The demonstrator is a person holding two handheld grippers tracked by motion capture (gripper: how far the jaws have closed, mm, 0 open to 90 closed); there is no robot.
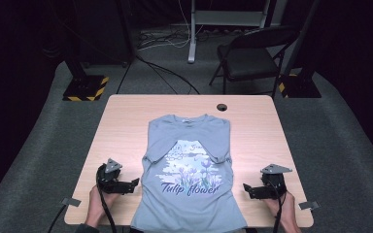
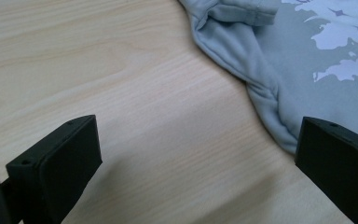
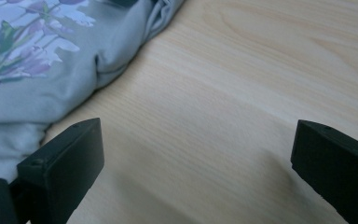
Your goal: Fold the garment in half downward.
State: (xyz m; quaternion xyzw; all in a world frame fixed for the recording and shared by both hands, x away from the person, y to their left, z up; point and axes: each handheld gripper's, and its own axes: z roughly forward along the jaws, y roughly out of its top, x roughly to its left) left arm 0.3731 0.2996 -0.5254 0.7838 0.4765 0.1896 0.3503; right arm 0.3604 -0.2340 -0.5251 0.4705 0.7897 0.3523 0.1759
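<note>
A grey-blue T-shirt (image 1: 189,170) with a tulip print and the words "Tulip flower" lies face up on the wooden table (image 1: 252,126), collar toward the far side, both sleeves folded in over the chest, hem hanging over the near edge. My left gripper (image 1: 132,184) rests on the table just left of the shirt, jaws wide open and pointing at its side seam (image 2: 265,93). My right gripper (image 1: 246,188) sits on the table just right of the shirt, also open, with the shirt's edge (image 3: 116,65) ahead of its left jaw. Nothing is between either pair of jaws.
A round cable hole (image 1: 222,107) lies in the table's far edge. Beyond the table stand a black folding chair (image 1: 252,58), a white stand leg (image 1: 192,34) and two posts on hazard-striped bases (image 1: 85,87). Bare wood flanks the shirt on both sides.
</note>
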